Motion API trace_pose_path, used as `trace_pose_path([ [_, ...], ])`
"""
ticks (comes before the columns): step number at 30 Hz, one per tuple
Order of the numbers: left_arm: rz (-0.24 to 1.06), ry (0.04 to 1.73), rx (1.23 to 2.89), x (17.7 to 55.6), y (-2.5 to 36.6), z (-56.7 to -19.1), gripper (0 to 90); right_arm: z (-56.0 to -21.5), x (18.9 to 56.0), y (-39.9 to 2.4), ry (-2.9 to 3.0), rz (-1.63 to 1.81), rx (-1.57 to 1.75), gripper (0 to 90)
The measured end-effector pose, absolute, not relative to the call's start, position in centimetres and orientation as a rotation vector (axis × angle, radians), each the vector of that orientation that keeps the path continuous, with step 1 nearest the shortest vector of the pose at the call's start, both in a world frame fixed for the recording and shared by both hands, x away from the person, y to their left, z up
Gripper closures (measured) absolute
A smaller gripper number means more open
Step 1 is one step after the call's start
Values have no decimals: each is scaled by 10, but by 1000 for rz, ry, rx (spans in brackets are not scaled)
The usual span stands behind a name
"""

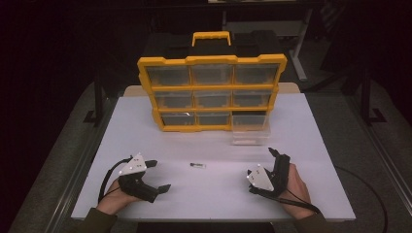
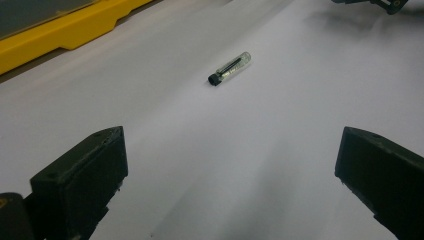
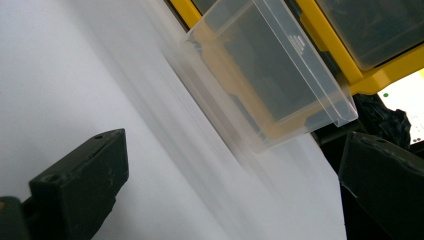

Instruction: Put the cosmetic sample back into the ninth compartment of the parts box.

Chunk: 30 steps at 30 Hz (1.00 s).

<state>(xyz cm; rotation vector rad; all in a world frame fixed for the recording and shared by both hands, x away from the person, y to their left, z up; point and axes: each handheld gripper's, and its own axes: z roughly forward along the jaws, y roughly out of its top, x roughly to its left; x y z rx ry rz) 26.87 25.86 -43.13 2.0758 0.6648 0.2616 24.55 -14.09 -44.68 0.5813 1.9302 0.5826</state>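
With both sets of tongs wide and empty, bring the left tongs point(image 1: 160, 175) low over the small vial point(image 2: 229, 69) lying mid-counter point(image 1: 301, 145), straddling its width before closing.

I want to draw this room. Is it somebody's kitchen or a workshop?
Probably a workshop or lab, not a kitchen. A yellow parts organizer with clear drawers stands on a plain white table, dark metal frames stand behind, and a hand-held claw rests on the table.
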Motion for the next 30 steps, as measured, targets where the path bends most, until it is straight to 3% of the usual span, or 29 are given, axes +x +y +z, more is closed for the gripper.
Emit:
trace_pose_path([
  [30,264,672,2076,269,259,-432,3,-441,253,-153,2011,773,832,0],
])
